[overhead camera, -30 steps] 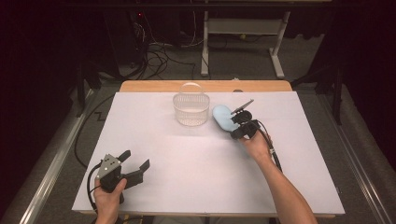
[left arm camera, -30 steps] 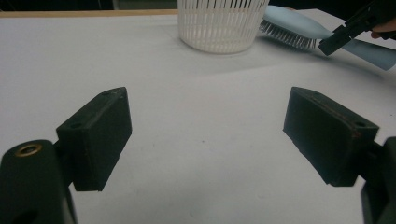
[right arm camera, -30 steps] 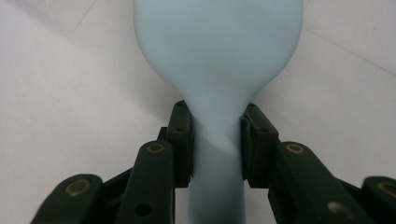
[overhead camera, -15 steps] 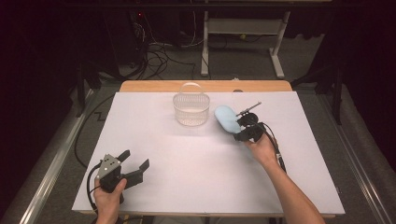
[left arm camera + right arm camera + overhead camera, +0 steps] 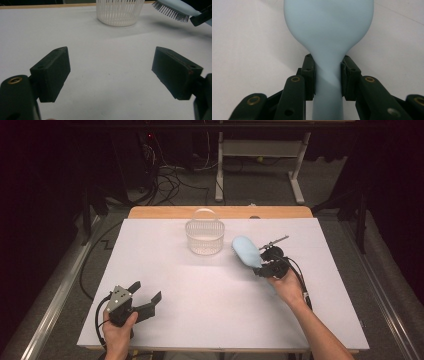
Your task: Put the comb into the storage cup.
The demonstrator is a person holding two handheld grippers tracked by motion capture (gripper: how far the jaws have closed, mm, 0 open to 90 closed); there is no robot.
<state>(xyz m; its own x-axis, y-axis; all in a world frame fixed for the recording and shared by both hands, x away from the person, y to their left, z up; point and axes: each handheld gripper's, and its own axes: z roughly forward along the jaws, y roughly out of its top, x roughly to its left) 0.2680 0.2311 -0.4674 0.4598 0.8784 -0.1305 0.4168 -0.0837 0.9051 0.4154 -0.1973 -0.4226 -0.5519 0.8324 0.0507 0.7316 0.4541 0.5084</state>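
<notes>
My brush (image 5: 328, 32) looked like smooth, matt pale-blue plastic, with dark stiff bristles (image 5: 170, 13) underneath. The basket (image 5: 204, 236) was thin, translucent white ribbed plastic. My grippers' pads (image 5: 51, 73) were matt black, and the table (image 5: 200, 290) had a matt white sheet over a wooden edge.

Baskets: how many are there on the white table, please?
1. The white basket stands upright at the far middle of the table, left of the light blue brush that the right gripper holds off the surface. I see no other basket.
</notes>
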